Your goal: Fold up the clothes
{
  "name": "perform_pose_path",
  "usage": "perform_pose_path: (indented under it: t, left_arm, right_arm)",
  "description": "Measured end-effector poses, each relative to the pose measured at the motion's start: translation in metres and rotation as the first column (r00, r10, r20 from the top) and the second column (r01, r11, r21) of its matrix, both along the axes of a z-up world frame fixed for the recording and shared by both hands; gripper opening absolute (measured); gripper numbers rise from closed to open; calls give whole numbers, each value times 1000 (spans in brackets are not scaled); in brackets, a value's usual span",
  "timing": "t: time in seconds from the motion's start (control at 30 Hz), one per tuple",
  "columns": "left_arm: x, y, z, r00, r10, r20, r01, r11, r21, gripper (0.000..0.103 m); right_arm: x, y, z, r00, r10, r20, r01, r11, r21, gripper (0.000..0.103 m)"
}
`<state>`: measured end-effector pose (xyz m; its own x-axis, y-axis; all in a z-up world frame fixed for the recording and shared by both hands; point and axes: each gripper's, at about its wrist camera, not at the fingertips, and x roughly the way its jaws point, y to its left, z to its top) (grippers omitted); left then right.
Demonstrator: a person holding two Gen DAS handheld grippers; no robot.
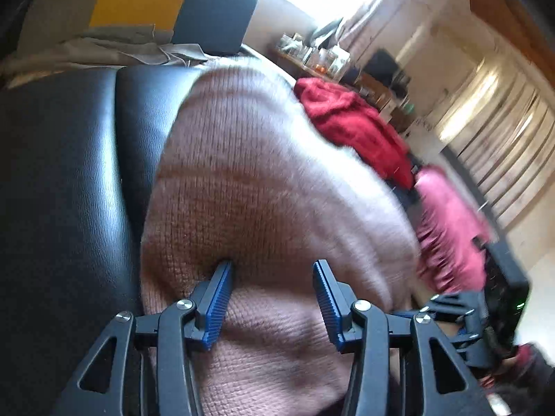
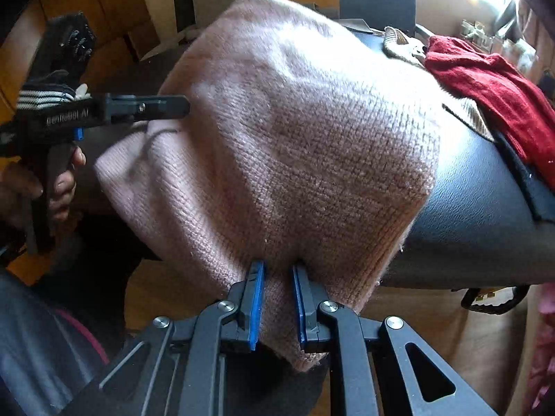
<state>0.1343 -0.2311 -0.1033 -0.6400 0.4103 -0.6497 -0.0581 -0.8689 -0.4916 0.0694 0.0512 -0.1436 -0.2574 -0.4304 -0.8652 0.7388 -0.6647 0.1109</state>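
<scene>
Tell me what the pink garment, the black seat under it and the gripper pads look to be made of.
Pink sweater: knitted yarn, probably wool or acrylic; rows of stitches and a fuzzy nap show.
Black seat: leather or a faux-leather vinyl; fine pebbled grain, soft sheen, a stitched seam between the cushions.
Pads of the left gripper: blue, ridged, matte; likely moulded plastic or rubber.

The pink sweater [image 2: 295, 131] is a fuzzy, loosely knitted wool-like cloth, its stitches plain to see. Under it the black surface [image 2: 478, 208] looks like grained leather with a soft gloss. The red garment [image 2: 492, 86] is a finer matt knit. Both grippers are matt black plastic with shiny metal pivot screws [image 1: 184, 304]; their fingers [image 1: 218, 308] carry ribbed blue pads.
</scene>
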Motion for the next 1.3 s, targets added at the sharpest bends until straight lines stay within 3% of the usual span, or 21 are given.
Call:
perform_pose_path:
  t: [0.07,0.17,0.27,0.33,0.4,0.47,0.53,0.7,0.83,0.93,1.0,1.07,1.13,1.2,1.3]
  left_arm:
    - [1,-10,20,997,2,-77,1,1000,28,49]
    - [-9,-19,54,980,-36,-195,38,999,7,51]
    - [-41,-14,67,972,-97,-213,83,994,-75,51]
    - [-62,-10,75,966,-138,-220,111,985,-130,51]
    - [-97,-1,67,966,-200,-166,174,972,-157,51]
    - [-122,13,46,980,-194,-47,174,944,-279,51]
    - [-125,18,23,984,-176,35,177,923,-342,51]
    - [-115,35,10,990,-138,-19,116,892,-437,52]
    - [-116,30,13,995,-100,-25,82,916,-393,52]
    - [-113,29,25,992,-115,-53,86,916,-393,52]
    - [-106,17,33,993,-98,-64,70,937,-341,53]
    - [-93,-15,42,996,-40,-81,25,983,-183,57]
    - [-83,-41,45,996,-4,-94,-3,998,-69,65]
    - [-73,-70,41,996,24,-83,-23,1000,14,71]
    - [-68,-99,24,999,24,-25,-21,992,122,72]
  right_arm:
    - [-6,4,18,1000,-13,1,13,999,-51,19]
    - [-19,11,46,998,-62,-26,58,988,-143,28]
    - [-41,7,67,993,-109,-55,93,968,-234,38]
    - [-56,-8,73,987,-134,-89,110,967,-231,47]
    - [-64,-20,66,983,-158,-96,139,973,-182,48]
    - [-71,-28,55,980,-175,-90,164,979,-120,48]
    - [-73,-31,40,977,-185,-103,180,982,-62,49]
    - [-68,-11,34,974,-207,-95,195,973,-124,51]
    - [-77,-8,33,977,-202,-67,190,970,-152,55]
    - [-81,0,39,979,-202,-28,194,962,-193,57]
    - [-84,12,47,973,-230,0,223,944,-245,67]
    - [-87,29,55,965,-261,38,260,917,-304,85]
    - [-92,46,56,955,-281,94,296,886,-358,91]
    - [-101,59,47,941,-276,195,333,859,-389,96]
    - [-113,68,30,915,-257,310,370,841,-395,97]
